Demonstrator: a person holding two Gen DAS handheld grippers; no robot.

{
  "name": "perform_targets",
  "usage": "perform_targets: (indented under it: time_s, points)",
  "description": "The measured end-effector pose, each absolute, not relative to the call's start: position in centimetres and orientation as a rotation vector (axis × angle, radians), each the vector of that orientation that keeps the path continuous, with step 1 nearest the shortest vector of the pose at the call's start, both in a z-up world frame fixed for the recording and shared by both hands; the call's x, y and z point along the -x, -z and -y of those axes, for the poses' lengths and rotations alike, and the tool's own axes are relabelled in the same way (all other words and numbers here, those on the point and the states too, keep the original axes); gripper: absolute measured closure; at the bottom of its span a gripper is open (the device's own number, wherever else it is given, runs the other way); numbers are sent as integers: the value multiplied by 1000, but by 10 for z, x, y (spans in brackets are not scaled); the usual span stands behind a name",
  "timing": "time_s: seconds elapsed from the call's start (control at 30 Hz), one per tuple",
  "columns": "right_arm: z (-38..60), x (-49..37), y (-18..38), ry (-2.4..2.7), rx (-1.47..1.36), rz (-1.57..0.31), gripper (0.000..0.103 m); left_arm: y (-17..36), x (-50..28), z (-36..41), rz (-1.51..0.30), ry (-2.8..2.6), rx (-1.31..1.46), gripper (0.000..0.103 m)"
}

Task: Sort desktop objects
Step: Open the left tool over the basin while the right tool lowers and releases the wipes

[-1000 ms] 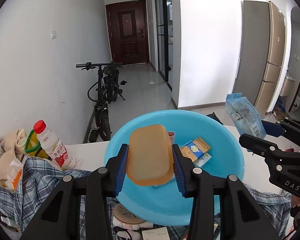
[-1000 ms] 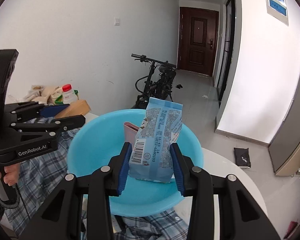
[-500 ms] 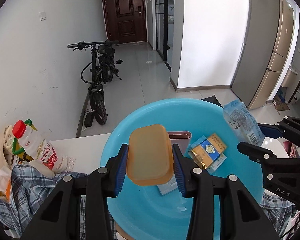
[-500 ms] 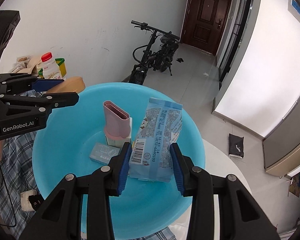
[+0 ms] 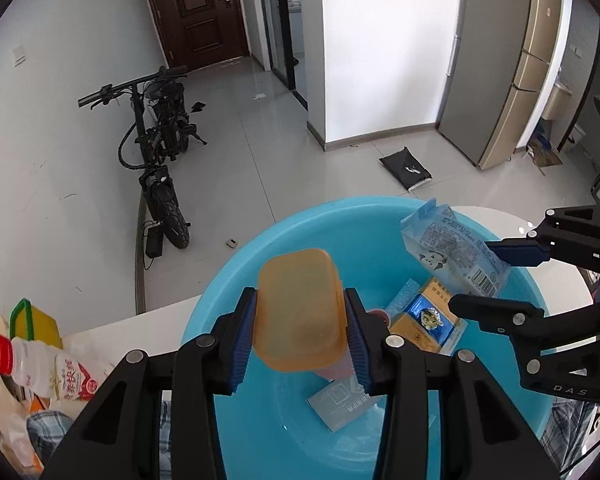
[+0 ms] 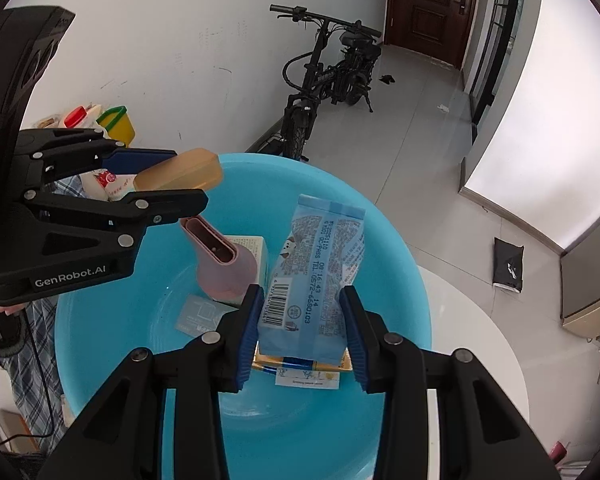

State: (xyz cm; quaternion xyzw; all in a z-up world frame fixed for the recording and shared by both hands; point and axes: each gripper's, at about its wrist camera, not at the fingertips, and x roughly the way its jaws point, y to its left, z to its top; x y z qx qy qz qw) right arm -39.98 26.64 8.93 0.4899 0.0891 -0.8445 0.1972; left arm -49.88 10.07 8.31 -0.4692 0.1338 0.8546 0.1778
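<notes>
The basin [image 5: 236, 304] is smooth, glossy blue plastic. The lidded box [image 5: 300, 316] looks like translucent orange plastic with a dull sheen. The snack pack [image 6: 316, 276] is crinkled printed film, faintly shiny. On the basin floor, the gold-and-blue carton [image 5: 424, 320] looks like glossy card. At near left, the checked cloth [image 6: 36, 340] is soft woven fabric. The floor tiles [image 5: 260, 152] far off are polished and reflective.

Blue basin [image 5: 236, 308]; translucent orange box [image 5: 300, 312]; pale-blue printed packet [image 6: 320, 264]; plaid cloth [image 6: 40, 320]

My left gripper [image 6: 172, 184] reads "GenRobot.AI"; my right gripper [image 5: 496, 276] "DAS". The packet [image 6: 316, 276] I hold shows "TEL:0572-6680103".
</notes>
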Motion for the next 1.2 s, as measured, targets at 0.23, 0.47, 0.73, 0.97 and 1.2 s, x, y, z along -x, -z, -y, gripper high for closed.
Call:
perform_targets:
  time_s: [0.23,0.47,0.73,0.97,1.2]
  points:
    - [-274,413,-74,2321,-1412,-199,65,-70,526,-112,-356,-2343,1360,59]
    - [-270,414,-67,2301,-1451,-215,65,-62,539,-132,-355,-2280,1389,59]
    - [-281,410,-64,2282,-1482,-159,65,-48,548,-149,-365,-2244,1438,59]
    - [-286,413,-54,2261,-1527,-116,65,-29,557,-163,-404,-2210,1517,59]
    - [-293,412,-51,2266,-1523,-80,65,-15,564,-170,-419,-2192,1571,59]
